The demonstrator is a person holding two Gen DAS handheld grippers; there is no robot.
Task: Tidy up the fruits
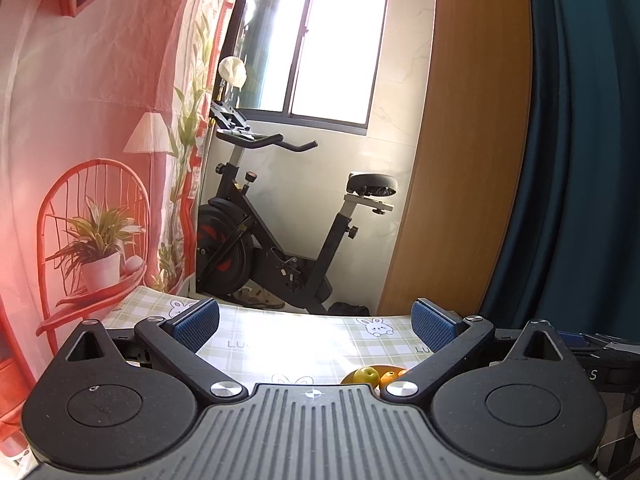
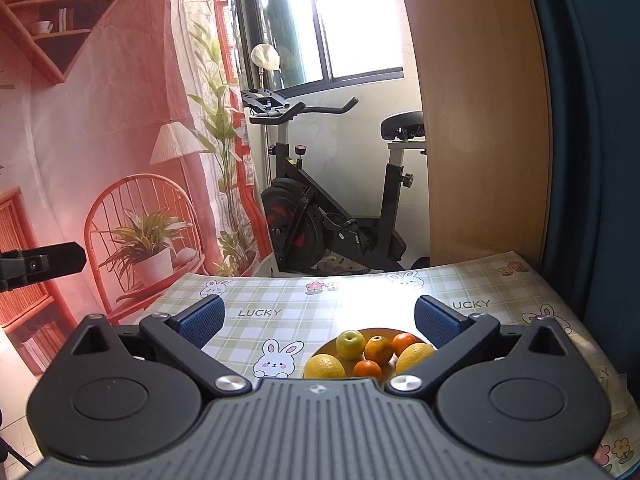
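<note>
Fruits sit together on a yellow plate (image 2: 320, 350) on the counter (image 2: 280, 300), which wears a green checked cloth with rabbits and the word LUCKY. On the plate are a green apple (image 2: 350, 344) at the back, its stem dimple facing up, three oranges (image 2: 378, 349) through the middle, and two lemons: one lemon (image 2: 324, 366) at the near left lying with its long axis roughly left to right, the other (image 2: 414, 356) at the near right, tilted up toward the right. The right gripper (image 2: 320, 316) is held level above the near edge of the counter, pointing forward over the plate, its blue pads (image 2: 202, 322) spread wide with nothing between them. The left gripper (image 1: 316, 320) is likewise level and wide apart, holding nothing, aimed over the counter's far edge, with the plate showing just in front of its body on the right side. Beyond the counter stand an exercise bike (image 2: 332, 208), a window and a pink printed backdrop (image 2: 100, 120).
</note>
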